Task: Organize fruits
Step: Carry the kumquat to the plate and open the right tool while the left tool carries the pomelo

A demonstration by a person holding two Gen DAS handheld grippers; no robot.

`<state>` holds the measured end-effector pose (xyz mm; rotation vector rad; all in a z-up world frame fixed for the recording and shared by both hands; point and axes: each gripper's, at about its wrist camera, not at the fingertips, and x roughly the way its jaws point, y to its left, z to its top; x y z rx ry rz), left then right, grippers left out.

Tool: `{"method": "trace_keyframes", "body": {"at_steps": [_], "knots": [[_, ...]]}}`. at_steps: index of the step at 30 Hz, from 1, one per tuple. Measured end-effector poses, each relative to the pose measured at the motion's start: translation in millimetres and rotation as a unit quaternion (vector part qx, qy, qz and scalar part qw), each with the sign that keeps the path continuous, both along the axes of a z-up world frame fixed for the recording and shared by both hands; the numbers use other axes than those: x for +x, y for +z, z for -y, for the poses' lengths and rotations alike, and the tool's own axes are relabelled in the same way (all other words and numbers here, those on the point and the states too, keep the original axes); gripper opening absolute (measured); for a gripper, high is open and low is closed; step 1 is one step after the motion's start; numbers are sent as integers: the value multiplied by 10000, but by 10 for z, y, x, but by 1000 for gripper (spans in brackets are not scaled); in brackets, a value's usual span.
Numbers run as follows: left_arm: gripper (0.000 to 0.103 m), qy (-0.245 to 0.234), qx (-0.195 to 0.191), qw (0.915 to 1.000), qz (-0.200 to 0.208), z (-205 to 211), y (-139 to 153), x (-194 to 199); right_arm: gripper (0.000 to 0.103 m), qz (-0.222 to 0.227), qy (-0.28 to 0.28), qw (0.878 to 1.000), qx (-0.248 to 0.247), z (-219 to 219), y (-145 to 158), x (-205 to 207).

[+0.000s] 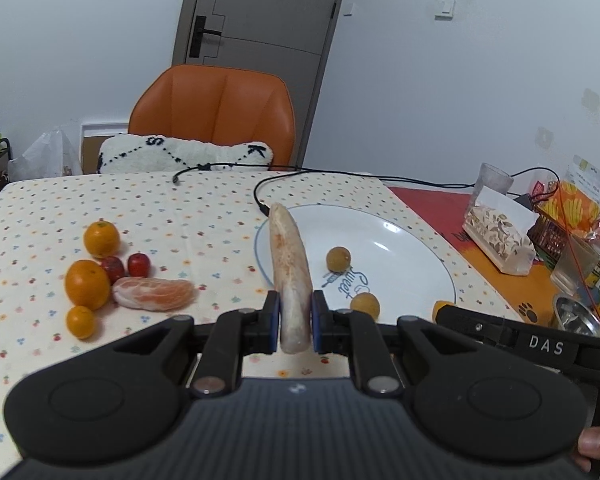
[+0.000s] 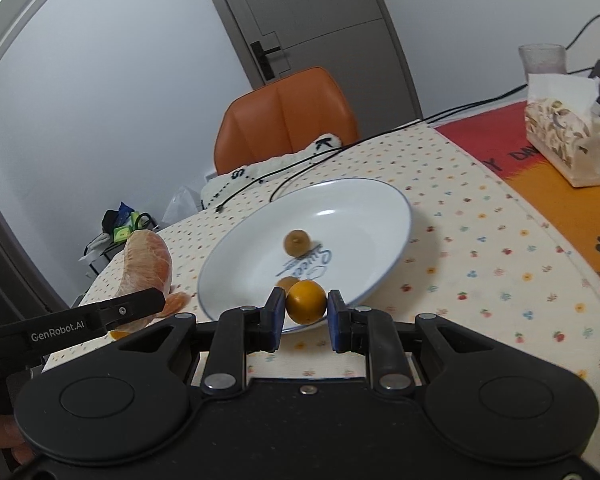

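Left gripper (image 1: 295,320): jaws clamped on a peeled citrus segment (image 1: 290,276), the blue pads pressing its two flat sides; the segment stands on edge and reaches forward over the near-left rim of the plate.
Right gripper (image 2: 306,312): jaws pinched on a small orange fruit (image 2: 306,301), held at the near rim of the plate; in the left wrist view only a sliver of this fruit shows ahead of the right gripper's finger.
Plate (image 1: 412,240): white and shallow with a thin blue rim line and dark script printed in its well; it rests on the tablecloth.
Contents of plate: two brown longans, one (image 1: 338,259) beyond the script, one (image 1: 365,305) at the near side.
Fruit group, left of plate: second peeled citrus segment (image 1: 154,293) lying flat on the cloth; beside it two tangerines (image 1: 87,285), two small red fruits (image 1: 139,264) touching each other, and another small orange fruit (image 1: 81,322) nearest the camera.
Tablecloth (image 1: 204,216): cream with small coloured motifs; a black cable (image 1: 268,184) loops across its far part.
Right edge of table: orange-red mat (image 2: 560,184) with paw prints, bearing a tissue box (image 2: 568,140).
Background: orange chair (image 1: 216,112) with a white cushion (image 1: 184,156), grey door (image 1: 260,12).
Person: fingertips (image 1: 596,446) visible at the lower corner behind the left gripper's body.
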<state>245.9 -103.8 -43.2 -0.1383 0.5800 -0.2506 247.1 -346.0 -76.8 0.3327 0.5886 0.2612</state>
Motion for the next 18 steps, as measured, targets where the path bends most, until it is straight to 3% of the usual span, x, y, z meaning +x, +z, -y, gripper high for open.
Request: {"method": "trace_keyframes", "body": {"at_steps": [18], "knots": [[14,-139,158,9997,-140,295,-134,409,21,76,50,10000,-27,21,-63,284]]}}
